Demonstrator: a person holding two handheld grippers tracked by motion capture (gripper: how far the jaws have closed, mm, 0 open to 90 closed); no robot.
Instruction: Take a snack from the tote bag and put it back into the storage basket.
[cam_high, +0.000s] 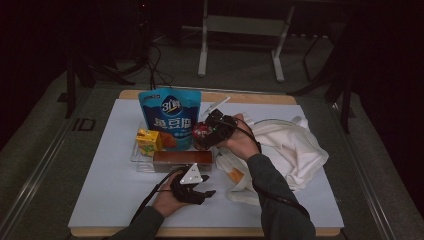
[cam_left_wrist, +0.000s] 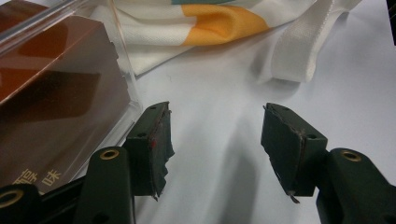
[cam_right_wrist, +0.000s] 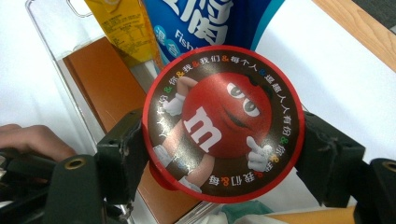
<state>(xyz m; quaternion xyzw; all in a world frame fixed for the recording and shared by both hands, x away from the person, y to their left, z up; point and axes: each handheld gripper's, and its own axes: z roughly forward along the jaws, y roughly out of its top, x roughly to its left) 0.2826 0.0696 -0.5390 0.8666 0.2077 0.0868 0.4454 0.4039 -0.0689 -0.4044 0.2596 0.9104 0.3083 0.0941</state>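
Note:
My right gripper is shut on a round red M&M's candy tin, held by its sides above the right end of a clear tray. In the tray are a blue snack bag, a yellow juice box and a long brown box. My left gripper rests low on the white table cover in front of the brown box, open, with nothing between its jaws.
A white cloth bag with an orange patch lies crumpled to the right of the tray. The clear tray wall stands just beside my left gripper's left jaw. The wooden table edge runs along the back.

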